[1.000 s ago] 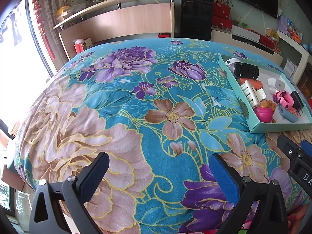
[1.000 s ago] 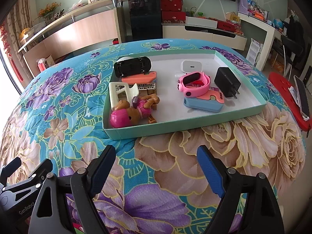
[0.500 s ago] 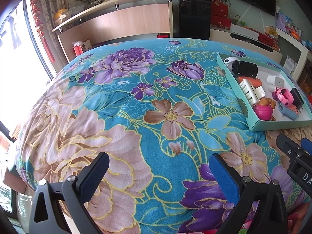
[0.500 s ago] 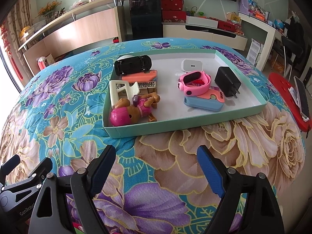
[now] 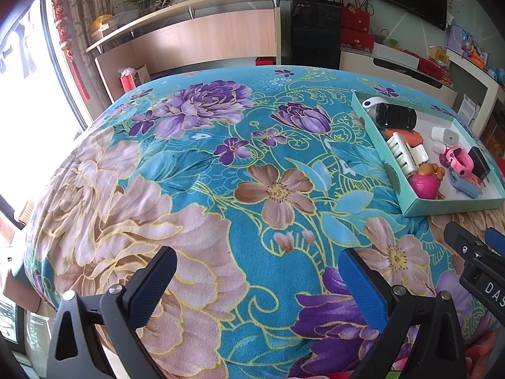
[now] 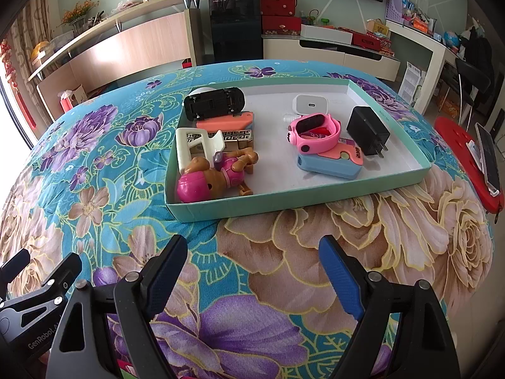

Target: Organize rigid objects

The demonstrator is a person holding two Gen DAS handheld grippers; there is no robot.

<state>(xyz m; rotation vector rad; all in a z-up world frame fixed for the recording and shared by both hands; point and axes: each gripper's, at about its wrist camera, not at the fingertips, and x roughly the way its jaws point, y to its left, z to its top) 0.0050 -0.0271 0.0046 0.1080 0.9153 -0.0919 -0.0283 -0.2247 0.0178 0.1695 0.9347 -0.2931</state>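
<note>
Honestly, every toy, charger and watch point(image 6: 314, 134) already sits inside the green tray point(image 6: 303, 194) while the left claw point(image 5: 257, 271) and right claw point(image 6: 252, 260) hang spread wide and empty over the flowery cloth point(image 5: 195, 170), so it's either just packed or about to be emptied.

I see a teal tray point(image 6: 303, 194) with white floor on a turquoise floral cloth point(image 6: 94, 170) at 12 o'clock, holding a black toy car point(image 6: 214, 102), pink watch point(image 6: 315, 132), black charger point(image 6: 367, 129), magenta-helmeted brown pup figure point(image 6: 211, 180).
</note>
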